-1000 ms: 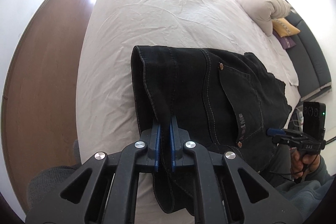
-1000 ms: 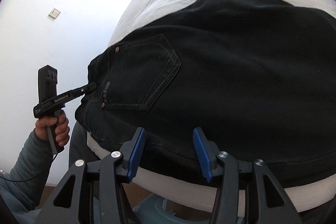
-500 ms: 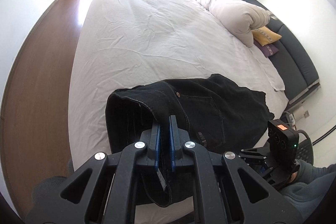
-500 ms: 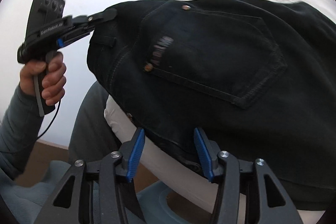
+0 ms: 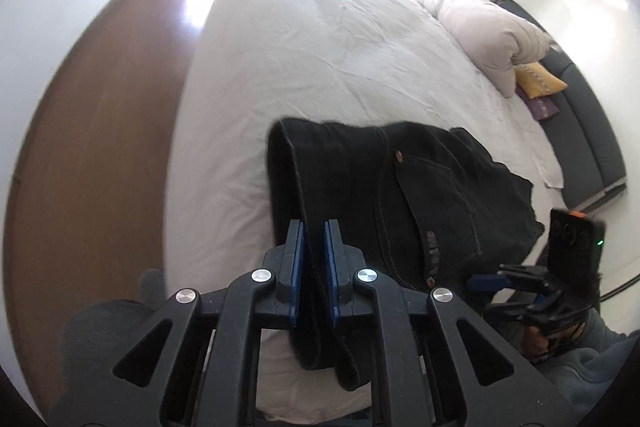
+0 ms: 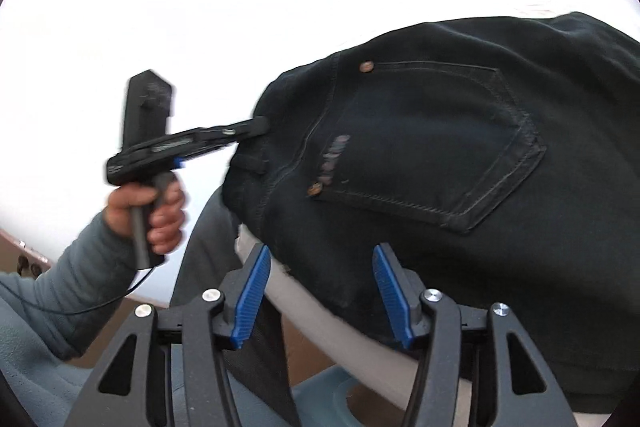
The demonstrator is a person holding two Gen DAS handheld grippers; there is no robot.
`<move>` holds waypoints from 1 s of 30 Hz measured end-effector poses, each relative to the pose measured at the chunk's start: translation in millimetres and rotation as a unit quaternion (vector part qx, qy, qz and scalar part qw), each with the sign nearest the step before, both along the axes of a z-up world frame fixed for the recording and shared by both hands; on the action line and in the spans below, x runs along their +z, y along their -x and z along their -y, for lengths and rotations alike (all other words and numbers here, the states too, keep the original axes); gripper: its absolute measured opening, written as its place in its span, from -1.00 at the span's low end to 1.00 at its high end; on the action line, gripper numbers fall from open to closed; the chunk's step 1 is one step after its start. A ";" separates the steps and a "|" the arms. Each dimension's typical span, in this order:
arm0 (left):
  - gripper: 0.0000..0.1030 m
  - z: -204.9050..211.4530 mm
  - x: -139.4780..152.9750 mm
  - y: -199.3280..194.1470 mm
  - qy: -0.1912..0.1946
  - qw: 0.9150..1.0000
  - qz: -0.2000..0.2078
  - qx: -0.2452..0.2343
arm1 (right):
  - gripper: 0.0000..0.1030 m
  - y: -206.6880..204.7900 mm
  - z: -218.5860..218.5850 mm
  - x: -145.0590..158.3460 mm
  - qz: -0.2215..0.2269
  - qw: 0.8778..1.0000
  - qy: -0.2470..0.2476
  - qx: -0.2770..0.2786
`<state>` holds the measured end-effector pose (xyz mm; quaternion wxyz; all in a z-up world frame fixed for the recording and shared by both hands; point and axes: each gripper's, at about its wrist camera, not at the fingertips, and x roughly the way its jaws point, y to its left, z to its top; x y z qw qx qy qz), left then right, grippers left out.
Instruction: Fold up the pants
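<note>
1. Bed (image 5: 320,39): covered by a white, lightly creased sheet. It fills most of the left wrist view, with brown wooden floor (image 5: 100,147) along its left side.
2. Pillow (image 5: 488,35): white, at the far right of the bed. A yellow cushion (image 5: 538,83) and a purple item lie just beside it, against a dark grey headboard (image 5: 592,139).
3. Pants (image 5: 420,187): black denim, lying on the near part of the bed at its edge, back pocket facing up with two copper rivets visible. One edge is lifted off the sheet; a strip of fabric hangs down over the bed edge.
4. Left tool (image 5: 313,267): blue pads nearly closed, clamped on the raised seam of the pants. The fabric runs up between the pads and drapes below them. In the right wrist view, the left tool (image 6: 256,125) meets the pants at the waistband area, held by a hand (image 6: 154,211) in a grey sleeve.
5. Right tool (image 6: 320,291): pads stand about half open. The lower edge of the pants (image 6: 440,155) lies ahead of and between the pads, but neither pad presses on it. The jaws widened slightly a moment ago and are steady now.
6. Right tool in the left wrist view (image 5: 492,281): low at the right, near the pants' edge; contact cannot be determined there.
</note>
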<state>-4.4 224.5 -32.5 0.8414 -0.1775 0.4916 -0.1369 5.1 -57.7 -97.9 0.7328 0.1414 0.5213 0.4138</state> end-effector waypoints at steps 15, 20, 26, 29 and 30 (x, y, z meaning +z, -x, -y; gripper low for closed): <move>-0.80 159.5 61.5 -38.7 0.016 0.988 0.035 -0.147 | 0.17 -73.2 145.9 2.2 -0.021 0.980 -0.100 -0.173; -0.81 189.8 -5.6 -49.4 -0.017 0.987 -0.037 -0.158 | 0.16 -137.5 164.9 -32.8 -0.070 0.973 -0.113 -0.192; -0.81 145.9 -35.0 -54.3 0.046 0.989 -0.068 -0.119 | -1.00 -196.6 184.7 -83.0 -0.093 0.957 -0.094 -0.259; -0.81 148.3 -29.1 -52.3 0.024 0.990 -0.062 -0.127 | -0.84 -193.9 206.7 -77.1 -0.076 0.946 -0.086 -0.303; -0.81 149.2 -22.4 -47.6 0.011 0.990 -0.056 -0.127 | -0.67 -186.8 212.5 -70.2 -0.063 0.947 -0.082 -0.305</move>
